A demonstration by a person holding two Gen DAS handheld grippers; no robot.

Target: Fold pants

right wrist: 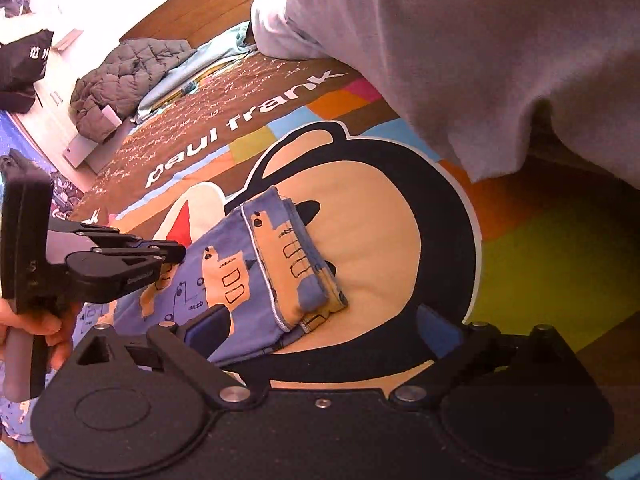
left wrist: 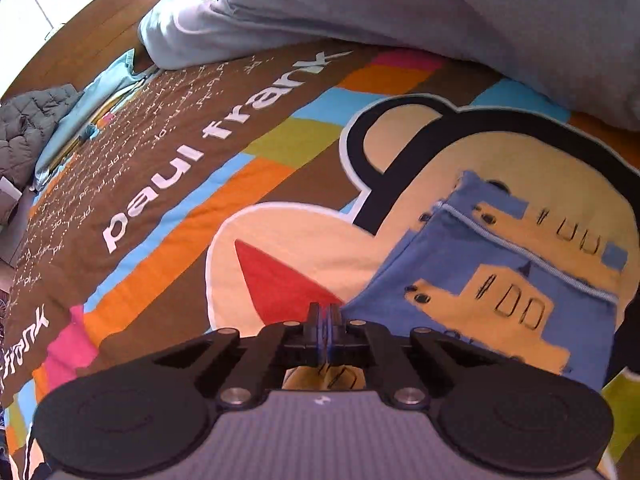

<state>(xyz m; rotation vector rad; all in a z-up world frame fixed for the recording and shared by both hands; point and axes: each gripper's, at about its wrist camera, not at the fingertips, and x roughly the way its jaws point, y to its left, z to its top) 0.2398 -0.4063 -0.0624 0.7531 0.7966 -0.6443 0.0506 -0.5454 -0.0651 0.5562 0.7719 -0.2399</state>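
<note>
Your blue pants (right wrist: 240, 276) with the tan vehicle print lie on the colourful "paul frank" bedspread (left wrist: 168, 184), over the big monkey-face graphic. Their waistband end (right wrist: 296, 264) is turned back on itself into a thick fold; the rest of the fabric runs toward your left gripper.

Your left gripper (left wrist: 323, 312) has its jaws pressed together at the edge of the pants. A sliver of blue shows between the fingers and printed fabric is visible just beneath the linkage, so it looks clamped on the cloth. From the right wrist view the same gripper (right wrist: 176, 252) sits over the pants with its fingers together, your hand (right wrist: 36, 332) wrapped round the handle.

Your right gripper (right wrist: 324, 332) is spread wide — one blue-padded finger (right wrist: 208, 328) rests on the pants, the other (right wrist: 440, 332) lies out on the bedspread, and nothing is held between them.

A pale grey duvet (left wrist: 400, 0) is bunched at the far side, and a grey quilted jacket (right wrist: 128, 76) lies near the bed's corner
</note>
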